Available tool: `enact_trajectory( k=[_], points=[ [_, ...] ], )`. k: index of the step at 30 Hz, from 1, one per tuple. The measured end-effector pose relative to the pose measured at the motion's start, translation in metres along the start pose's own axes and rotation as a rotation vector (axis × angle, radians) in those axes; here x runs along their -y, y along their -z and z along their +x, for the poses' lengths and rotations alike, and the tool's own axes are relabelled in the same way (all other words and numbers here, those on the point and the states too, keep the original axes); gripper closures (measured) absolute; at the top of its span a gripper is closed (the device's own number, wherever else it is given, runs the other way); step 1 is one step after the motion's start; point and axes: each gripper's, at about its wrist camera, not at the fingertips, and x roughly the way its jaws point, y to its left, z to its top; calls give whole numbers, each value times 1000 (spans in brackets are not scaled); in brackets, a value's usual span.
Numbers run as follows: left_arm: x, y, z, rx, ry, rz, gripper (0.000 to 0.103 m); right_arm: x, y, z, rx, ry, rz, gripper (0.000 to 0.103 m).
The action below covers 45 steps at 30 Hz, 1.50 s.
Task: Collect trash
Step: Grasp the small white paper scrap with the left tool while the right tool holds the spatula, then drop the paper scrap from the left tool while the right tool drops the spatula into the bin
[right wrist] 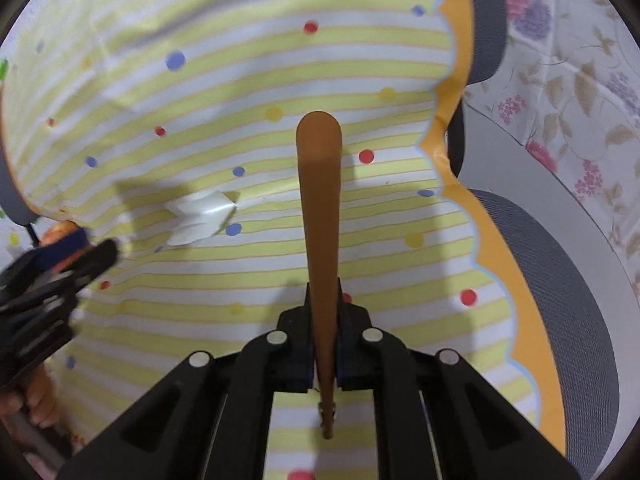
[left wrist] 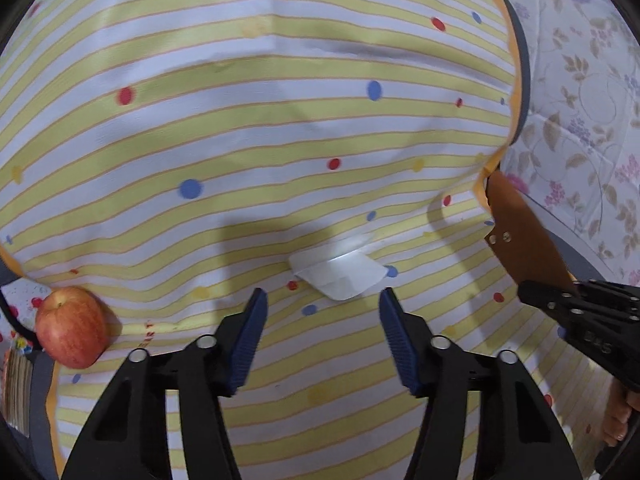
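A white crumpled wrapper (left wrist: 340, 276) lies flat on the yellow striped tablecloth (left wrist: 280, 120), just ahead of my left gripper (left wrist: 323, 294). The blue pads stand apart on either side of its near corner without touching it. My right gripper (right wrist: 324, 300) is shut on a long flat brown piece (right wrist: 320, 200), seen edge-on and pointing away over the cloth. In the left wrist view the right gripper (left wrist: 580, 312) sits at the right with the brown piece (left wrist: 524, 232) sticking up from it. The wrapper (right wrist: 200, 216) lies left of that piece, near the blurred left gripper (right wrist: 72, 252).
A red apple (left wrist: 72, 326) rests on the cloth at the left edge. The cloth's orange scalloped border (right wrist: 492, 260) ends to the right, with grey mesh chair backs (right wrist: 560, 280) and a floral cloth (right wrist: 580, 80) beyond. A person's hand (left wrist: 618, 420) holds the right gripper's handle.
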Motion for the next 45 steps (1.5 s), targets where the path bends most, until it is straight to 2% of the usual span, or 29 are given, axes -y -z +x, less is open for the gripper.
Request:
enact_trajectory(
  k=[3, 8, 12, 14, 15, 17, 19, 24, 28, 32, 36, 42, 45],
  points=[
    [7, -7, 15, -13, -4, 41, 50, -4, -7, -12, 15, -35, 5, 96],
    [9, -21, 46, -63, 19, 49, 55, -1, -13, -21, 37, -79, 28, 96],
    [15, -30, 71, -100, 8, 100, 69, -1, -14, -20, 44, -81, 25, 96],
    [17, -32, 78, -119, 19, 121, 83, 1, -14, -19, 43, -75, 30, 96],
    [17, -32, 79, -125, 28, 127, 97, 2, -13, -20, 42, -72, 31, 96],
    [16, -31, 75, -120, 52, 123, 101, 5, -9, -24, 43, -72, 36, 96],
    [14, -27, 63, -98, 79, 101, 103, 7, -5, -32, 50, -71, 38, 96],
    [9, -14, -6, 4, 151, 21, 103, 9, 8, -68, 98, -82, 46, 96],
    [24, 11, -78, 103, 176, 38, 103, 5, 26, -101, 137, -95, 59, 96],
    [46, 44, -128, 154, 186, 62, 103, 1, 49, -128, 161, -98, 74, 96],
    [70, 77, -164, 174, 208, 62, 103, -1, 82, -153, 164, -91, 91, 96],
    [108, 129, -205, 159, 269, 78, 103, 1, 140, -191, 153, -42, 103, 96],
    [132, 154, -218, 129, 332, 111, 103, 3, 168, -207, 147, 4, 107, 95]
  ],
)
